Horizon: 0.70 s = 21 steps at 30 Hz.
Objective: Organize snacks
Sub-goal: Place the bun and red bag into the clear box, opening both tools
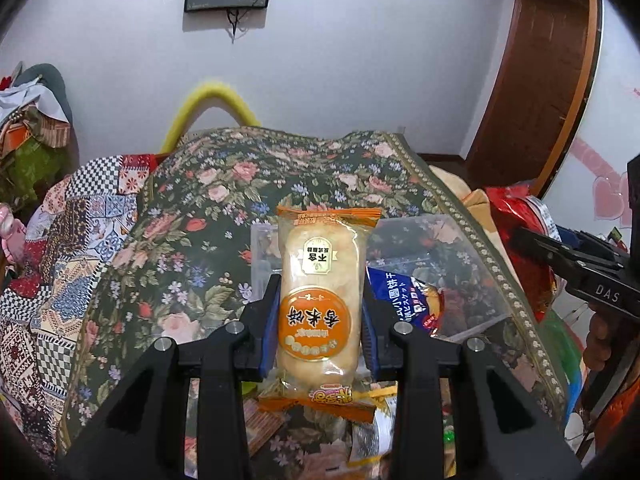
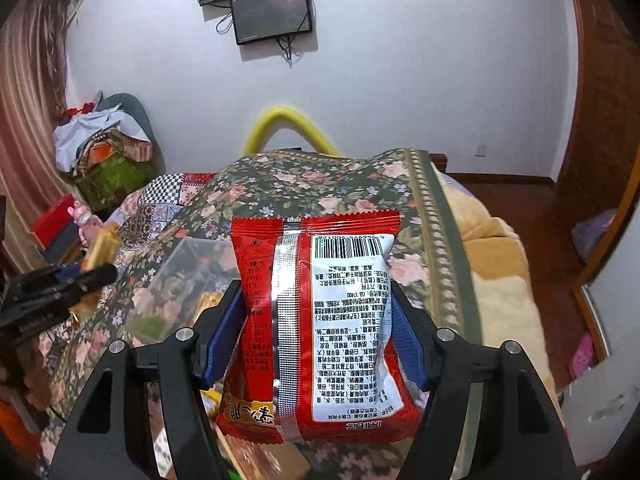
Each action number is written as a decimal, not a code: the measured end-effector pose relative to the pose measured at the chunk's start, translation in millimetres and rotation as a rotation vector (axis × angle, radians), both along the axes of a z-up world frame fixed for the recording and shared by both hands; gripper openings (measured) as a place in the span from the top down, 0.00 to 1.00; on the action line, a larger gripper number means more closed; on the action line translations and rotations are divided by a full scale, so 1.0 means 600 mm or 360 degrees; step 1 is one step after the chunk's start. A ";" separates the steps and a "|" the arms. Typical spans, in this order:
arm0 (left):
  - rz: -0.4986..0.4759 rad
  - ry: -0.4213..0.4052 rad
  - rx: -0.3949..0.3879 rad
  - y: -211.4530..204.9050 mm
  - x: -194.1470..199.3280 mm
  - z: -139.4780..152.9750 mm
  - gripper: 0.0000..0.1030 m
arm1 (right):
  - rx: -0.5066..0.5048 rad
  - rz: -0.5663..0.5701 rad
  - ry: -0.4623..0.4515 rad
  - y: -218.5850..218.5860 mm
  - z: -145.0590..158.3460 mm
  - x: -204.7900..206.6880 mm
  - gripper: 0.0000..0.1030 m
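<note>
Left gripper point(image 1: 320, 320): nearest your left lens. Its blue pads press both long sides of the rice cracker pack point(image 1: 320, 292), so the jaws stand closed to the width of that pack.
Rice cracker pack: clear wrapper with orange ends and an orange round label. You hold it lengthwise along the fingers, raised above the clear plastic box point(image 1: 460, 248).
Right gripper point(image 2: 316, 320): nearest your right lens. Its jaws are spread wide, and the blue pads point(image 2: 218, 340) clamp the two sides of the red snack bag point(image 2: 316, 320).
Red snack bag: its back faces you, showing the silver centre seam, barcode and white text panel. You hold it above the floral bedspread point(image 2: 340, 184).
Clear plastic box: it rests on the floral bedspread. A blue biscuit packet point(image 1: 404, 296) shows inside it, just right of the left gripper.
Loose snacks: several wrappers lie on the bedspread beneath the left gripper; the types are not legible.
Surroundings: a yellow curved tube point(image 2: 288, 128) rises behind the bed, and a dark screen point(image 2: 272, 12) hangs on the white wall.
</note>
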State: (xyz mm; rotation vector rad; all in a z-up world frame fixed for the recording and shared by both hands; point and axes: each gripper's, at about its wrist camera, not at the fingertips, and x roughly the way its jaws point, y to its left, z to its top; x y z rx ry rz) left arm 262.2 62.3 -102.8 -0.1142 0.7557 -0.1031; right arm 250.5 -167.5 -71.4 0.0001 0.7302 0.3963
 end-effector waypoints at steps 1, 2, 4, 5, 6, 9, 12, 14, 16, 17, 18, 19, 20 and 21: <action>-0.0005 0.0013 0.0005 -0.003 0.007 -0.007 0.67 | -0.0005 0.0002 0.0009 0.006 -0.005 0.007 0.37; -0.0008 0.0023 0.0009 -0.006 0.012 -0.012 0.67 | -0.0009 0.0004 0.0016 0.009 -0.007 0.011 0.37; -0.0016 0.0057 0.0009 -0.013 0.028 -0.028 0.67 | -0.0012 0.0009 0.0038 0.016 -0.015 0.022 0.37; -0.0017 0.0071 0.0009 -0.014 0.034 -0.035 0.67 | -0.0012 0.0012 0.0058 0.021 -0.023 0.030 0.37; -0.0017 0.0085 0.0009 -0.016 0.040 -0.042 0.67 | -0.0012 0.0012 0.0074 0.023 -0.027 0.036 0.37; -0.0019 0.0120 0.0011 -0.019 0.056 -0.060 0.67 | -0.0026 0.0013 0.0126 0.031 -0.045 0.053 0.37; -0.0024 0.0160 0.0013 -0.021 0.070 -0.078 0.67 | -0.0060 0.0017 0.0170 0.039 -0.066 0.064 0.37; -0.0019 0.0176 0.0018 -0.021 0.077 -0.086 0.67 | -0.0083 0.0028 0.0197 0.044 -0.078 0.068 0.37; -0.0011 0.0190 0.0010 -0.019 0.080 -0.094 0.67 | -0.0094 0.0041 0.0219 0.047 -0.086 0.070 0.37; -0.0009 0.0195 0.0003 -0.018 0.081 -0.096 0.67 | -0.0101 0.0050 0.0225 0.049 -0.090 0.071 0.37; -0.0006 0.0203 -0.0005 -0.017 0.084 -0.099 0.67 | -0.0112 0.0060 0.0228 0.050 -0.093 0.070 0.37; 0.0002 0.0210 -0.0010 -0.015 0.084 -0.101 0.67 | -0.0125 0.0062 0.0226 0.052 -0.095 0.068 0.37; 0.0008 0.0212 -0.0011 -0.016 0.085 -0.102 0.67 | -0.0138 0.0068 0.0226 0.053 -0.097 0.067 0.37; 0.0015 0.0213 -0.0010 -0.015 0.085 -0.104 0.66 | -0.0150 0.0074 0.0228 0.055 -0.099 0.066 0.37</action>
